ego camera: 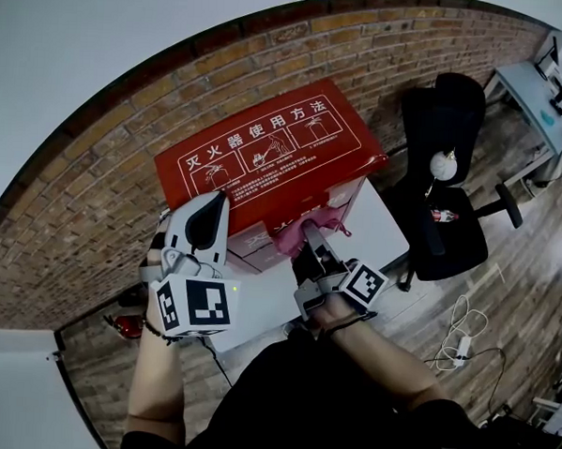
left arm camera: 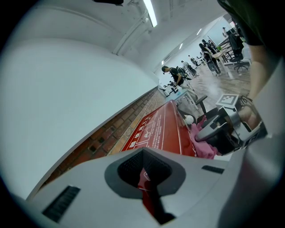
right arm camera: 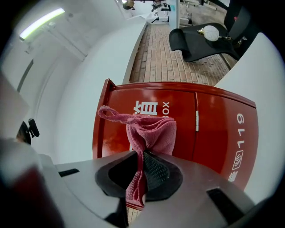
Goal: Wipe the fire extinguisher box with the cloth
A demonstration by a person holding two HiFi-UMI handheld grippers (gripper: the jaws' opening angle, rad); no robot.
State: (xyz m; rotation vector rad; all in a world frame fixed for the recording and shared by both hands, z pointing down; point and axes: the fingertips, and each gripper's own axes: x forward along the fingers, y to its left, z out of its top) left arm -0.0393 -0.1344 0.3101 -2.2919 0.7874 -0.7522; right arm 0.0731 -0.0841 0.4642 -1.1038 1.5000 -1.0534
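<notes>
The red fire extinguisher box (ego camera: 265, 162) stands against the brick wall, its lid printed with white instructions; its front (right arm camera: 209, 129) carries doors and white print. A pink cloth (right arm camera: 149, 133) is bunched against that front, and my right gripper (right arm camera: 141, 173) is shut on it. From the head view the cloth (ego camera: 304, 225) shows just under the lid's edge, ahead of the right gripper (ego camera: 311, 232). My left gripper (ego camera: 206, 226) is shut with nothing in it, at the box's left front edge. In the left gripper view the box's lid (left arm camera: 158, 131) and the cloth (left arm camera: 202, 144) lie ahead.
A white board (ego camera: 384, 224) lies under the box. A black office chair (ego camera: 443, 180) stands to the right, with cables (ego camera: 463, 336) on the wooden floor. Desks (ego camera: 541, 101) fill the far right corner. People stand far off in the room (left arm camera: 176, 75).
</notes>
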